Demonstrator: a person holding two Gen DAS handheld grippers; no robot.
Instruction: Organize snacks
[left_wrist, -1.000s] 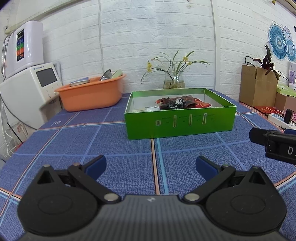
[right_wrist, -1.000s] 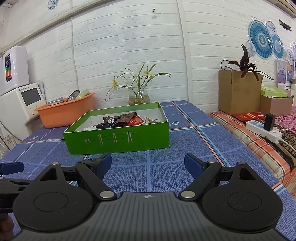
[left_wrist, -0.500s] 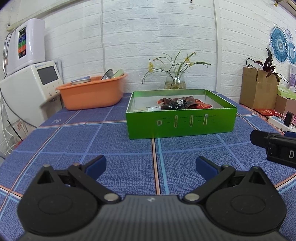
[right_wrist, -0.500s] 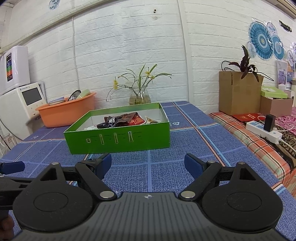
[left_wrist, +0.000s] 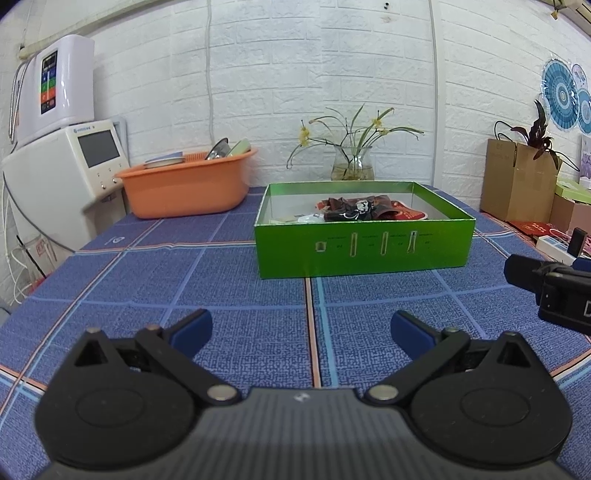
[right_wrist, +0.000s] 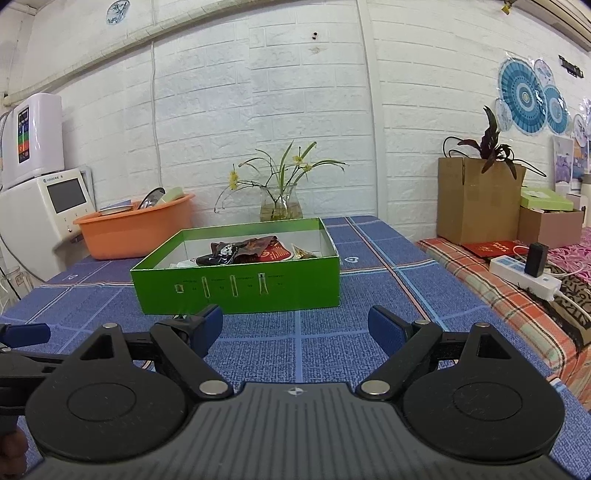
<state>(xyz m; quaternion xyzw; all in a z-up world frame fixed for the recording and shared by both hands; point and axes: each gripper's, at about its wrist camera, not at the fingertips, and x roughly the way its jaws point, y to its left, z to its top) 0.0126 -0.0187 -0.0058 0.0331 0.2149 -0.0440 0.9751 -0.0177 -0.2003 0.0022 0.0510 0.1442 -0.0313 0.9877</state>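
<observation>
A green box stands on the blue checked tablecloth, ahead of both grippers. Inside it lie several snack packets, dark brown and red ones on top. My left gripper hangs open over the cloth, well short of the box, nothing between its fingers. My right gripper is open too, just short of the box's front wall, and holds nothing. The right gripper's body shows at the right edge of the left wrist view.
An orange basin with dishes sits at the back left beside a white appliance. A glass vase of flowers stands behind the box. To the right are a cardboard box and a power strip.
Both grippers have risen a little and tipped slightly, so the box sits lower in both views. Both stay open and the box has not moved.
</observation>
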